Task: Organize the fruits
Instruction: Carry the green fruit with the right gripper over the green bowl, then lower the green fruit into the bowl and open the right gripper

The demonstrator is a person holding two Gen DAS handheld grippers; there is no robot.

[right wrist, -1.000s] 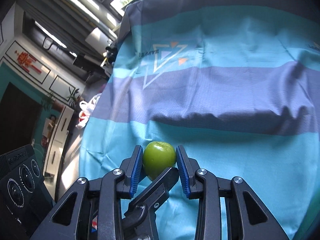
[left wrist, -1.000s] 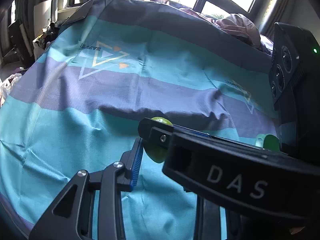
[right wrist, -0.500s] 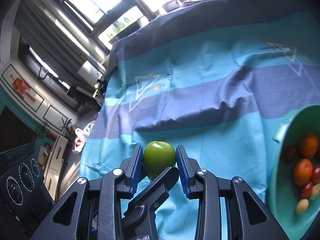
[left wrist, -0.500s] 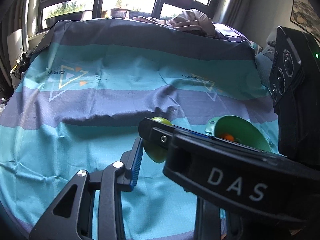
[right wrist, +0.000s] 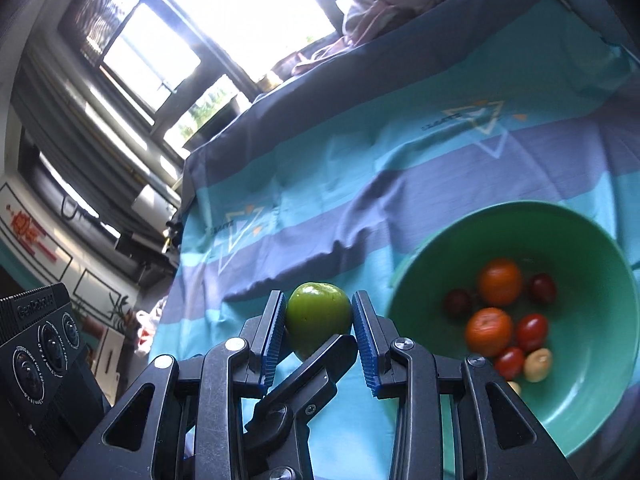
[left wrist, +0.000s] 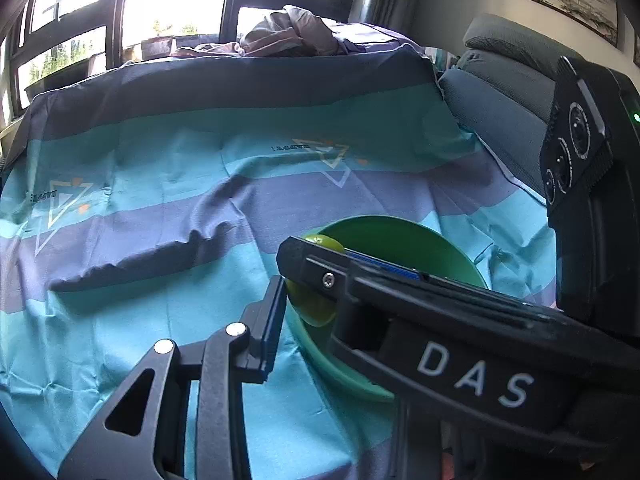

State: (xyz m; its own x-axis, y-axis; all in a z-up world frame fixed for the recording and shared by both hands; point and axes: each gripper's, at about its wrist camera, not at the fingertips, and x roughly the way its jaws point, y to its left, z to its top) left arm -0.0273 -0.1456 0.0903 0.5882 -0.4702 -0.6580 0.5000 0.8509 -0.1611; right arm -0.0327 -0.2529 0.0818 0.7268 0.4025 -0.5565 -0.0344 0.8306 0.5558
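Observation:
A green apple [right wrist: 318,316] is clamped between the blue pads of my right gripper [right wrist: 319,322], held above the striped cloth just left of a green bowl [right wrist: 600,412]. The bowl holds several small fruits: oranges [right wrist: 500,281], red tomatoes [right wrist: 531,332] and a pale one. In the left wrist view the apple [left wrist: 310,306] shows beside the left gripper's blue left pad [left wrist: 274,320]. The right gripper's body crosses this view and hides the left gripper's other finger. The bowl [left wrist: 404,236] lies behind it.
A teal and purple striped cloth [left wrist: 160,200] covers the table. A heap of clothes [left wrist: 288,36] lies at the far edge under the windows. A grey padded chair [left wrist: 504,92] stands at the far right.
Both grippers have swung to the right with the apple. The green bowl has come into view and now sits close on the right of the apple.

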